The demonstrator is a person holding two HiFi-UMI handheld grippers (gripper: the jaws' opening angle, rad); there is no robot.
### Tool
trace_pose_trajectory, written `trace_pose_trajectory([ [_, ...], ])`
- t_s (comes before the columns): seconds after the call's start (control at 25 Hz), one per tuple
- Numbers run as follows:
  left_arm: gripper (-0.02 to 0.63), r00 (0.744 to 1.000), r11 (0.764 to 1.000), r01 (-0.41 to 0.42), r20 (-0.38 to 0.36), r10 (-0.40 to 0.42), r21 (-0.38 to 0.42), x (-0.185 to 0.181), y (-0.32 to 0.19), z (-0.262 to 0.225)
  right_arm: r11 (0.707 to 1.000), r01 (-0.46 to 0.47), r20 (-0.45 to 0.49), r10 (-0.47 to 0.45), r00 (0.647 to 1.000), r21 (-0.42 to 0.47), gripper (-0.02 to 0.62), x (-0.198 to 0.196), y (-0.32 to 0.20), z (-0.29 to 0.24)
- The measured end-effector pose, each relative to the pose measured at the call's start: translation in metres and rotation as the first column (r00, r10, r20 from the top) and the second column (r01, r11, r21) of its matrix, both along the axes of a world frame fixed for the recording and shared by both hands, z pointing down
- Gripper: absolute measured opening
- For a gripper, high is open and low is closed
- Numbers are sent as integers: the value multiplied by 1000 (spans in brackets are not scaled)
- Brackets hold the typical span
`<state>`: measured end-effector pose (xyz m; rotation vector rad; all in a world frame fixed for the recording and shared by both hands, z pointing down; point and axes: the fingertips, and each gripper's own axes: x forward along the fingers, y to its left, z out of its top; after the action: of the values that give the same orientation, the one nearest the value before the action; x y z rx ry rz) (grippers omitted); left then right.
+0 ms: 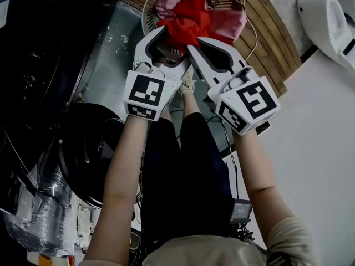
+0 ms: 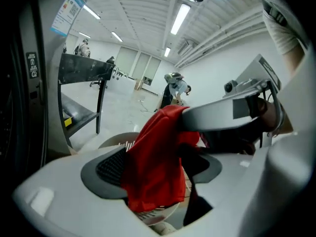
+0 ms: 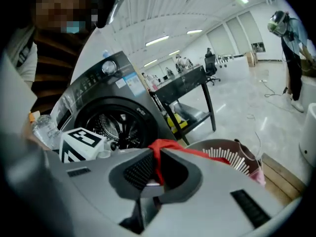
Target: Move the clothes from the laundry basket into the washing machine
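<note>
- Right claw [image 3: 157, 164] is clamped on a fold of the red garment [image 1: 186, 21], lifted over the laundry basket [image 1: 147, 13].
- Left claw [image 2: 158, 157] is held apart, with the garment draped between its jaws.
- Washing machine [image 3: 106, 90] is seen at left.

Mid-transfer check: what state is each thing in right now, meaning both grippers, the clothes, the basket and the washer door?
left gripper: open, red cloth hanging between its jaws, not pressed.
right gripper: shut on the red cloth.
red cloth garment: pinched, hanging above the basket.
pink garment: lying in the basket.
round slatted laundry basket: upright, clothes inside.
dark front-loading washing machine: door open.
</note>
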<state>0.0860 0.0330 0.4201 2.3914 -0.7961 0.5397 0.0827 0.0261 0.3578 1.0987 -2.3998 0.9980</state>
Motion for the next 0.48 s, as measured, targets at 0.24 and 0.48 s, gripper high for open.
trace_pose_trajectory([
  [0.24,331,990,981,-142,48,136,133,2,0,-37,998,-22,55,18,998,66,37,5,-8,-44],
  [0.48,336,989,982,-141,67,134,122,-2,8,-32,995,66,67,-71,995,78,37,-11,4,-54],
])
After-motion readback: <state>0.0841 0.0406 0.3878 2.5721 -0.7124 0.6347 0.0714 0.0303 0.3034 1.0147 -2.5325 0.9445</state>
